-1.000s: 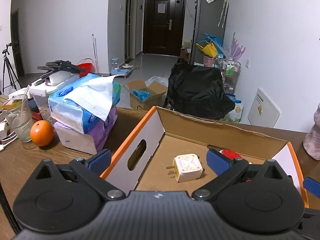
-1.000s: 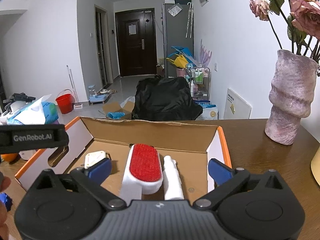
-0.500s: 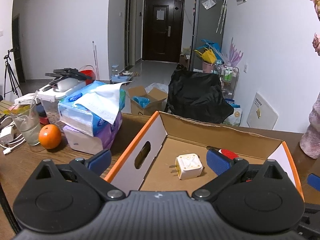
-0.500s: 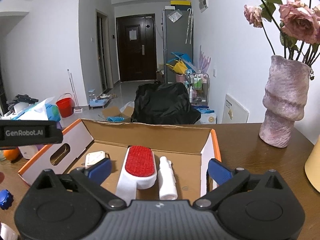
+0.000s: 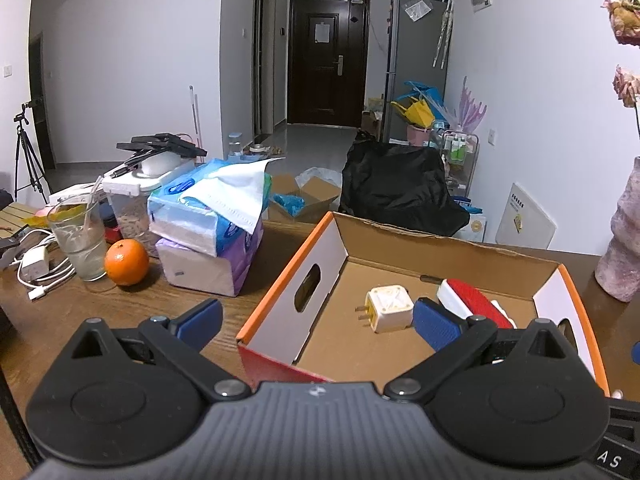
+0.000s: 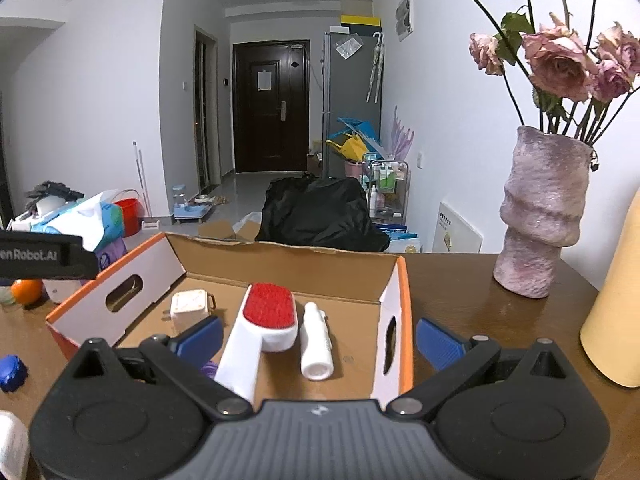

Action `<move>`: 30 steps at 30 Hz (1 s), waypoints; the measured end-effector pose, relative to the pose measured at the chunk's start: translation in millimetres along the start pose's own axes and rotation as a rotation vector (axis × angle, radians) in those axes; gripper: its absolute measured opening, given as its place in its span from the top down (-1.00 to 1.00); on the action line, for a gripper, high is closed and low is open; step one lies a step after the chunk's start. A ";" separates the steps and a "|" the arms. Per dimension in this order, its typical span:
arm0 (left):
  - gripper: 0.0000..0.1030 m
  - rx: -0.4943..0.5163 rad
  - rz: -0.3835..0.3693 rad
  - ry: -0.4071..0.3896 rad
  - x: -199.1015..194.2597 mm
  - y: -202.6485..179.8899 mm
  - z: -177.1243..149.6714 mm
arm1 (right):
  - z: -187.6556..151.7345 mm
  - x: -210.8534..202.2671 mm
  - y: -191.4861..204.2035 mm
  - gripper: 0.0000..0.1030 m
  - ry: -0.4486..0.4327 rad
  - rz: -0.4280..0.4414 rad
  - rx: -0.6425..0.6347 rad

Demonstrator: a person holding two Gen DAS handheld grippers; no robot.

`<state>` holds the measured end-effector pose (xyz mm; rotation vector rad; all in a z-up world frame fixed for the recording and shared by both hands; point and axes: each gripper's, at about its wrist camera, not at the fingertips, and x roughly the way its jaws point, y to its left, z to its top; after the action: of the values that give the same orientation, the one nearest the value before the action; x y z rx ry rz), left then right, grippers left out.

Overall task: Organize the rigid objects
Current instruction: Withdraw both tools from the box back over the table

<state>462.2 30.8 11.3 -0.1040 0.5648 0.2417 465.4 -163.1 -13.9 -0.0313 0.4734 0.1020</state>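
An open cardboard box with orange rims [image 5: 288, 280] [image 6: 404, 300] sits on the wooden table. Inside lie a white plug adapter [image 5: 390, 307] [image 6: 189, 307], a white lint brush with a red pad [image 6: 266, 316] [image 5: 470, 298] and a small white bottle [image 6: 316, 340]. My left gripper [image 5: 318, 320] is open and empty, hovering over the box's near left corner. My right gripper [image 6: 320, 338] is open and empty, above the box's near right side. A blue bottle cap [image 6: 12, 372] lies on the table left of the box.
Stacked tissue packs [image 5: 212, 220], an orange [image 5: 126, 262], a glass [image 5: 78, 240] and a white charger with cable [image 5: 34, 262] stand left of the box. A pink vase with dried roses [image 6: 540, 216] and a yellow cylinder [image 6: 616, 312] stand at the right.
Both grippers have pulled back and up from the box, which now shows more fully. Both stayed open. The objects in the box have not moved.
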 end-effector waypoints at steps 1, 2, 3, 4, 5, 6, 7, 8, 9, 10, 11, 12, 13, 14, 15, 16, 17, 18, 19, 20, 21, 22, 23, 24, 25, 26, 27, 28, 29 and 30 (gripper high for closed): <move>-1.00 0.001 0.000 -0.001 -2.7 1.1 -1.2 | -1.7 -2.6 -0.5 -1.00 0.000 -0.001 -0.001; -1.00 0.002 0.002 -0.003 -5.7 2.3 -2.9 | -3.1 -4.8 -0.8 -1.00 -0.001 -0.001 -0.001; -1.00 0.003 0.003 -0.004 -8.0 3.3 -4.1 | -4.8 -7.3 -1.1 -1.00 0.000 -0.001 -0.001; -1.00 0.003 0.004 -0.004 -11.0 4.7 -5.4 | -4.1 -6.6 -1.6 -1.00 0.001 -0.002 -0.001; -1.00 0.003 0.004 -0.005 -14.5 6.3 -7.3 | -6.0 -9.3 -1.8 -1.00 0.002 -0.004 -0.003; -1.00 0.003 0.003 -0.006 -17.3 7.8 -8.8 | -7.9 -11.9 -2.2 -1.00 0.003 -0.005 -0.005; -1.00 0.004 0.002 -0.006 -19.8 9.1 -10.2 | -10.4 -15.0 -2.2 -1.00 0.004 -0.007 -0.009; -1.00 0.005 0.001 -0.006 -22.7 10.9 -11.6 | -12.2 -17.7 -2.1 -1.00 0.005 -0.007 -0.012; -1.00 0.006 0.002 -0.005 -25.5 12.2 -13.5 | -14.4 -21.2 -1.9 -1.00 0.004 -0.008 -0.014; -1.00 0.007 0.003 -0.005 -28.1 13.5 -15.4 | -16.9 -24.9 -1.2 -1.00 0.004 -0.009 -0.016; -1.00 0.008 0.006 -0.005 -31.2 14.9 -17.7 | -18.6 -28.5 -1.3 -1.00 0.002 -0.010 -0.017; -1.00 0.009 0.008 -0.005 -34.1 16.3 -20.0 | -20.3 -32.3 -1.4 -1.00 0.000 -0.010 -0.018; -1.00 0.010 0.009 -0.005 -36.7 17.6 -22.3 | -21.8 -34.9 -1.1 -1.00 -0.002 -0.010 -0.018; -1.00 0.012 0.010 -0.004 -39.7 19.7 -25.4 | -23.7 -39.4 -1.2 -1.00 -0.006 -0.010 -0.019; -1.00 0.013 0.012 -0.004 -42.3 20.3 -27.5 | -25.6 -43.1 0.2 -1.00 -0.008 -0.009 -0.020; -1.00 0.015 0.014 -0.004 -45.2 21.7 -30.1 | -27.0 -47.0 0.4 -1.00 -0.011 -0.009 -0.020; -1.00 0.016 0.016 -0.004 -48.0 23.3 -32.8 | -28.5 -50.3 0.6 -1.00 -0.013 -0.008 -0.020; -1.00 0.017 0.017 -0.005 -50.8 25.0 -35.0 | -29.9 -53.6 0.8 -1.00 -0.015 -0.007 -0.020; -1.00 0.017 0.020 -0.006 -54.3 26.9 -37.8 | -31.2 -57.0 0.8 -1.00 -0.017 -0.006 -0.020; -1.00 0.016 0.021 -0.007 -56.8 28.9 -40.1 | -32.5 -60.5 1.1 -1.00 -0.019 -0.005 -0.021; -1.00 0.015 0.020 -0.008 -59.6 31.0 -42.3 | -34.1 -63.1 1.4 -1.00 -0.021 -0.005 -0.022; -1.00 0.015 0.019 -0.010 -62.4 33.0 -44.5 | -36.1 -66.9 1.7 -1.00 -0.024 -0.005 -0.022; -1.00 0.017 0.020 -0.013 -65.5 35.2 -47.2 | -37.4 -69.6 2.9 -1.00 -0.027 -0.005 -0.022; -1.00 0.018 0.022 -0.016 -68.2 37.0 -49.3 | -39.4 -72.5 2.8 -1.00 -0.033 -0.007 -0.019; -1.00 0.018 0.023 -0.020 -71.1 39.3 -51.8 | -41.9 -75.6 2.8 -1.00 -0.038 -0.010 -0.015; -1.00 0.017 0.024 -0.020 -73.5 41.6 -54.5 | -45.0 -78.9 2.6 -1.00 -0.042 -0.012 -0.012; -1.00 0.016 0.026 -0.020 -75.7 43.4 -56.9 | -48.2 -82.3 2.4 -1.00 -0.044 -0.014 -0.010; -1.00 0.017 0.030 -0.017 -77.4 45.1 -59.1 | -51.3 -85.5 2.0 -1.00 -0.047 -0.015 -0.008; -1.00 0.018 0.034 -0.014 -79.0 46.0 -61.1 | -54.2 -88.5 1.9 -1.00 -0.049 -0.017 -0.008; -1.00 0.018 0.036 -0.013 -81.3 46.8 -63.3 | -56.3 -90.9 1.4 -1.00 -0.051 -0.018 -0.007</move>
<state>351.1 49.6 0.6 -0.0749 0.5559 0.2717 359.3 -173.0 -22.4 -0.0399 0.4219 0.0863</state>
